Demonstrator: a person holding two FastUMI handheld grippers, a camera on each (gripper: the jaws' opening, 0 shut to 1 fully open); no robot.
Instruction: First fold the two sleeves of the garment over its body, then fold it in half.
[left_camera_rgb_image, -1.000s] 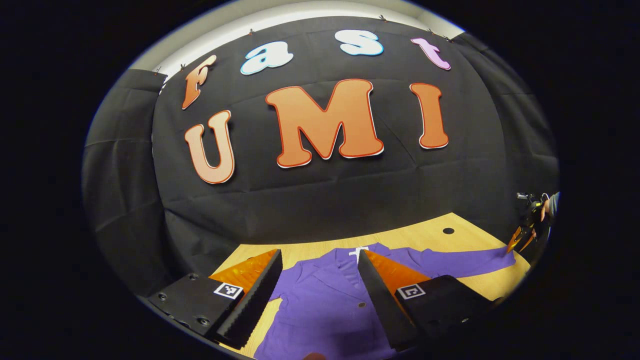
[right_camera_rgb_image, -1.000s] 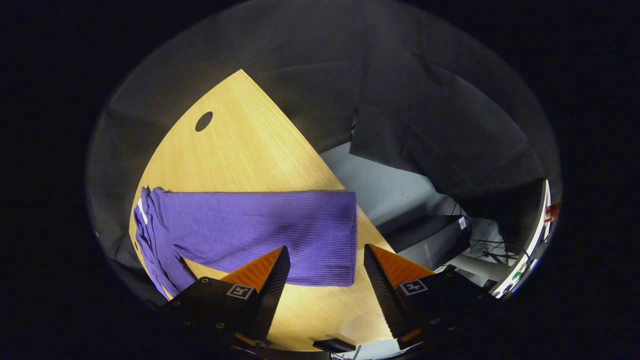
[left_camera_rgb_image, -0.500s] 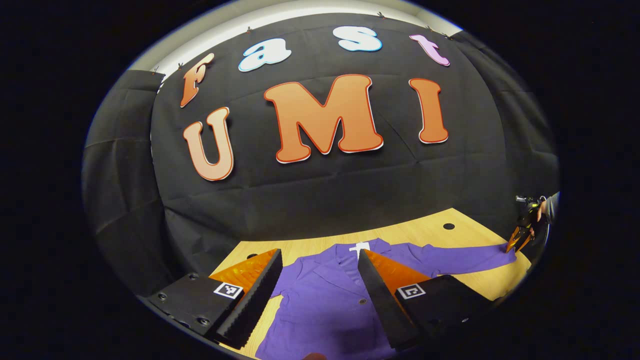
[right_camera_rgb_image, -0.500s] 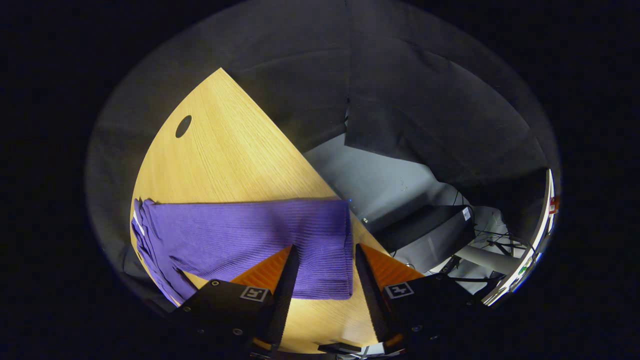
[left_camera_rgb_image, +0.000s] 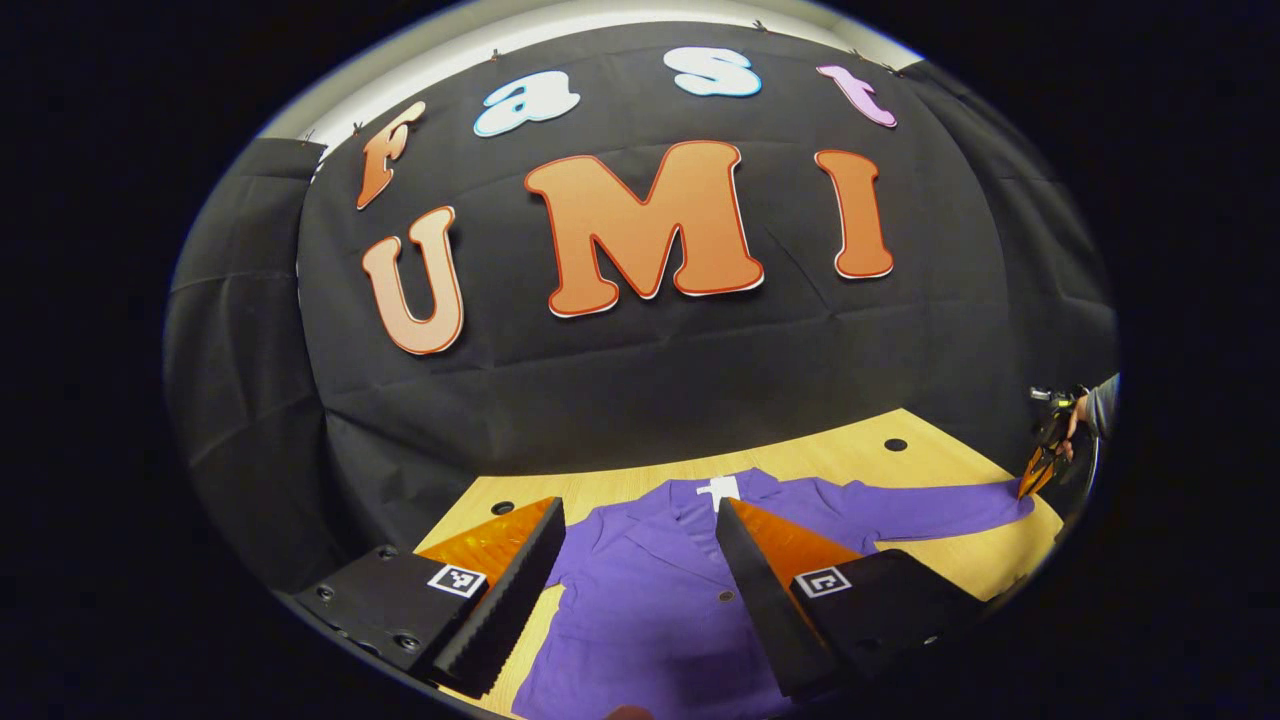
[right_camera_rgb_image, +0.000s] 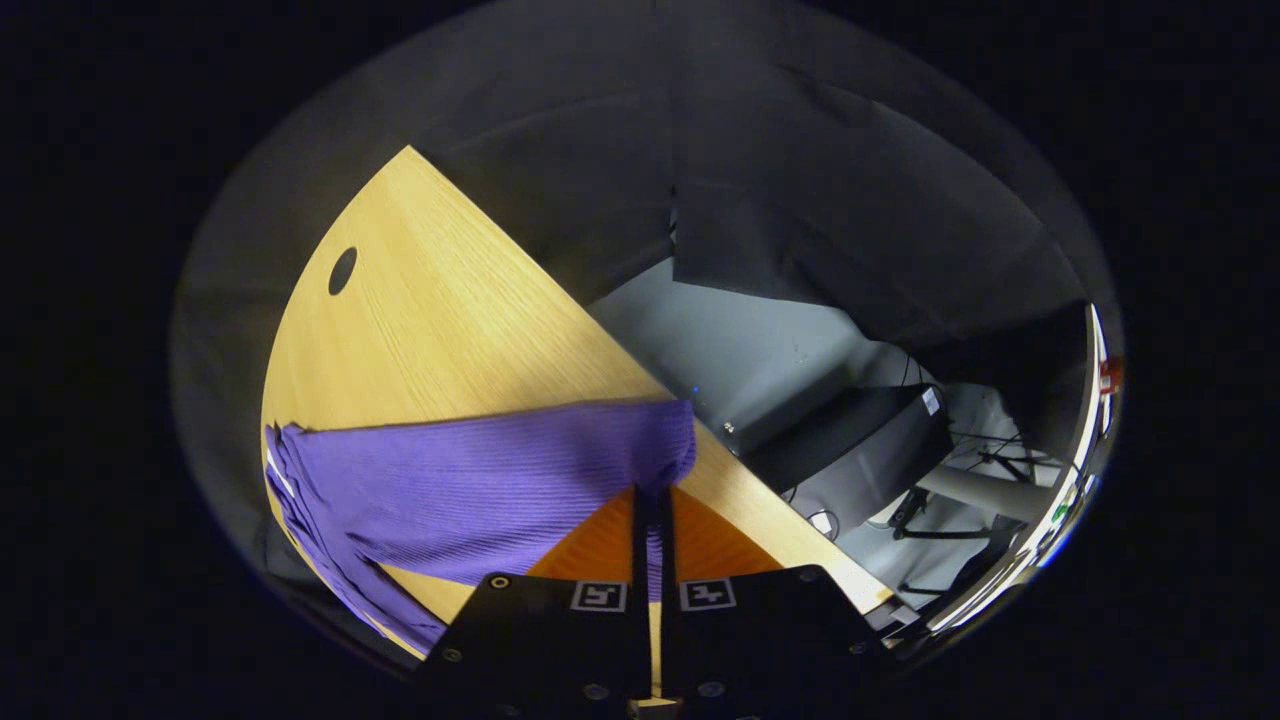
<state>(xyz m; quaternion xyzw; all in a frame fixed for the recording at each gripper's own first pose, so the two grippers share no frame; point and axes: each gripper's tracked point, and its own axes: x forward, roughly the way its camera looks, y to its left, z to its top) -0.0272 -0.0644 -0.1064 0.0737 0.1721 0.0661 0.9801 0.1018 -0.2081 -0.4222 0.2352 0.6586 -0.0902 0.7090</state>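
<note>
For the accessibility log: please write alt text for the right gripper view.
The right tongs are shut on the cuff end of the purple sleeve, which stretches left across the wooden table.

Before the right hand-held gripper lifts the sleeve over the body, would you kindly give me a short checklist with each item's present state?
1. Right hand-held gripper shut on the sleeve cuff: ok.
2. Both layers of the cuff pinched: cannot tell.
3. Left hand-held gripper open, above the garment body, not touching: ok.
4. Body lying flat on the table: ok.
5. Other sleeve already folded over: cannot tell.
</note>
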